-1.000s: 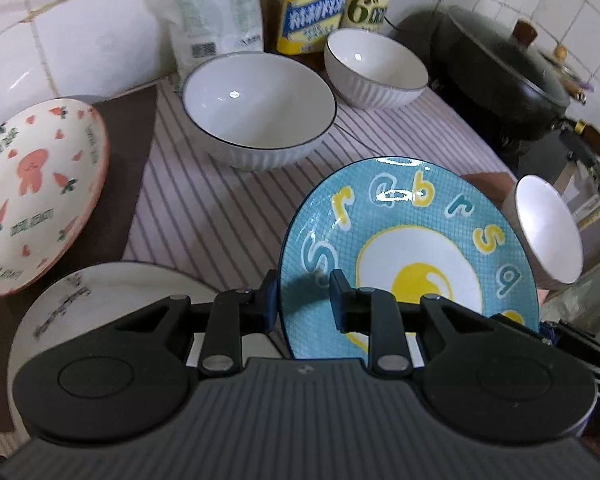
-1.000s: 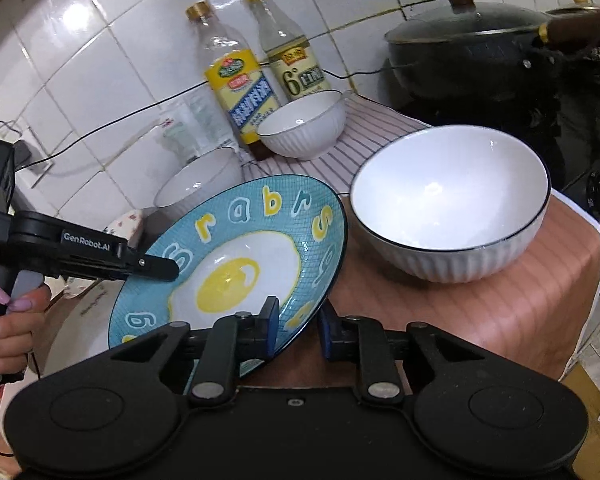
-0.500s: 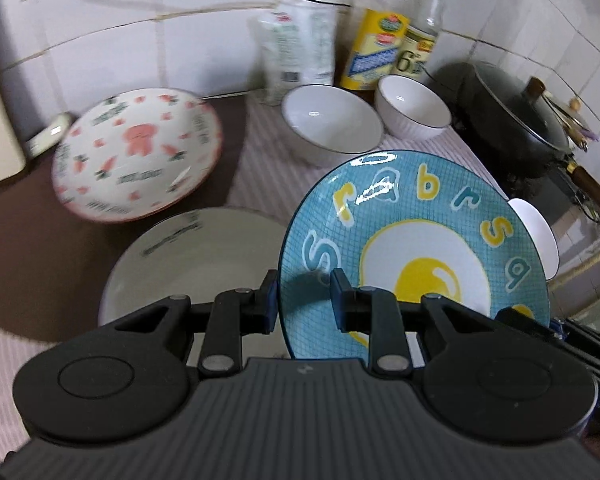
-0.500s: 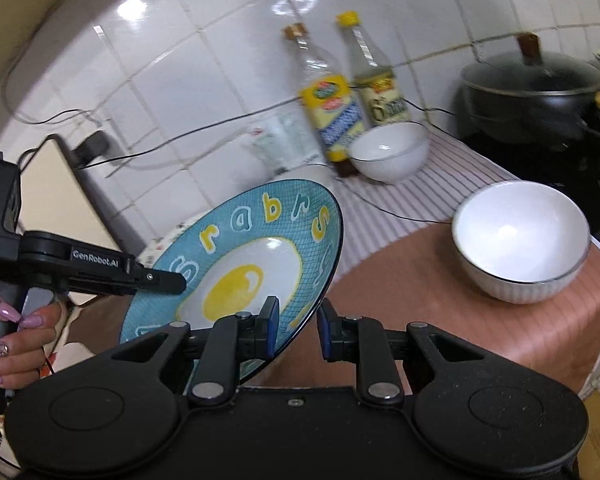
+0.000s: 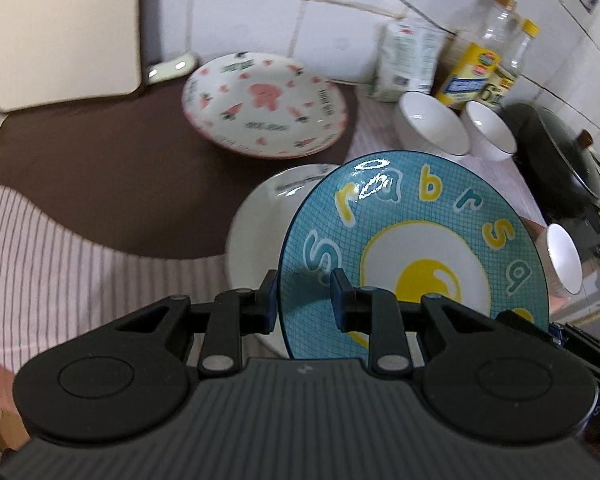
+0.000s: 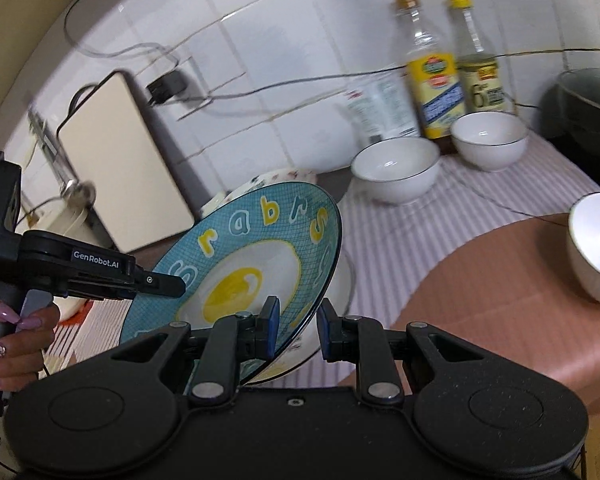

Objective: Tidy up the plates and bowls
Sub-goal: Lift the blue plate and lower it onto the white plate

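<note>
A blue plate with a fried-egg picture and letters is held in the air, tilted, by both grippers. My left gripper is shut on its near rim. My right gripper is shut on the opposite rim of the blue plate; the left gripper's fingers show there at the left. Below the plate lies a plain white plate. Behind it lies a white plate with pink rabbit and carrots. Two white bowls stand at the back and a third at the right.
Two oil and vinegar bottles and a white bag stand against the tiled wall. A dark lidded pot is at the right. A cream cutting board leans at the left. Cables hang on the wall. The counter has striped and brown mats.
Both grippers carried the blue plate leftward and back from the bowls, so it now hangs over the plain white plate. The grips have not changed.
</note>
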A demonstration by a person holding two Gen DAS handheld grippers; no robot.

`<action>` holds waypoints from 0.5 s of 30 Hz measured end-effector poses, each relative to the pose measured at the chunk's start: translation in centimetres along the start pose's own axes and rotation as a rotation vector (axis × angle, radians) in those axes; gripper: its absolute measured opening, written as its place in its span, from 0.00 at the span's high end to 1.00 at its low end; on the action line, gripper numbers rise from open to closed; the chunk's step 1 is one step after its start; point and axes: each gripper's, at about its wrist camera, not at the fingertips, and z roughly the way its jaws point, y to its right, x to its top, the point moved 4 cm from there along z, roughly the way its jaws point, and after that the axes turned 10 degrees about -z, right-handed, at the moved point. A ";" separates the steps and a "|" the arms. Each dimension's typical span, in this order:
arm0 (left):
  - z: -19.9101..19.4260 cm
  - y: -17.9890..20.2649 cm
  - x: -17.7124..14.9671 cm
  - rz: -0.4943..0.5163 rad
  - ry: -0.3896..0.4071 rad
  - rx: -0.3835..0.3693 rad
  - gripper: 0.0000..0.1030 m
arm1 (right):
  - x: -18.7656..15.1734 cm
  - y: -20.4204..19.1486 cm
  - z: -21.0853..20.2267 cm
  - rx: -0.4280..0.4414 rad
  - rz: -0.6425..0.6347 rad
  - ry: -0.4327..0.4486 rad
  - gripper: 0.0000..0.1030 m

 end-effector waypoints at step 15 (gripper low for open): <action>3.8 -3.8 0.0 -0.085 -0.072 0.071 0.76 | 0.3 -0.5 6.2 -0.012 -0.024 -0.183 0.77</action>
